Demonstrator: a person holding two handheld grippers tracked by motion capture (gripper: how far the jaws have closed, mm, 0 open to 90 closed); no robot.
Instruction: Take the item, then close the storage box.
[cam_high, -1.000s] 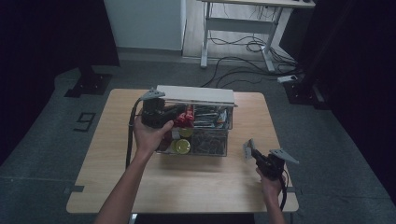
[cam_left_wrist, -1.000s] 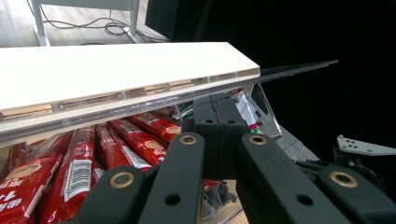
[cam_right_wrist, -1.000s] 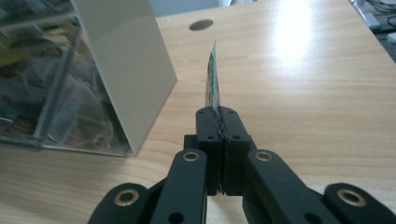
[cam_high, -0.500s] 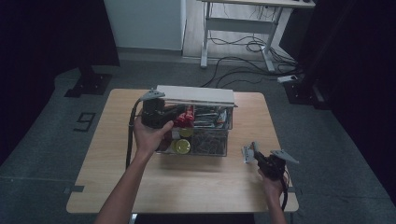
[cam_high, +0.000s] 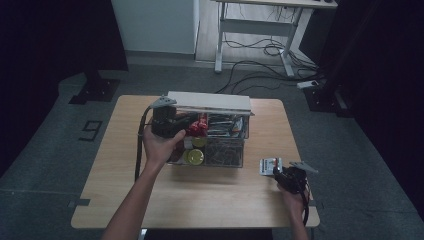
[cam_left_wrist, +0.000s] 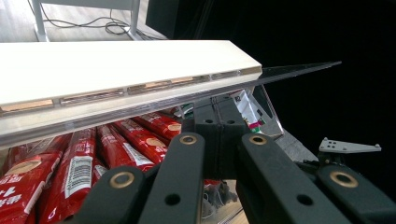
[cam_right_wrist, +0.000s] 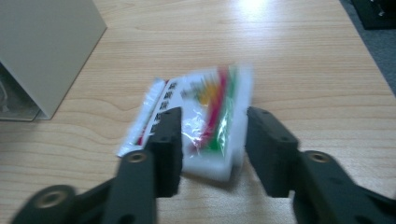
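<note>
Wooden table (cam_high: 125, 165), white packet (cam_right_wrist: 201, 116) lying between just-opening right tongs (cam_right_wrist: 212, 140), left tongs (cam_left_wrist: 217, 123) shut

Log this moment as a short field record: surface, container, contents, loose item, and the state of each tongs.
surface: wooden table
container: clear bin with white lid raised
contents: red packets, yellow-lidded jars
loose item: white snack packet lying on the table right of the bin
left tongs: shut, jaws together under the lid's edge
right tongs: jaws have just been opening, packet between them, gap visible at one pad
</note>
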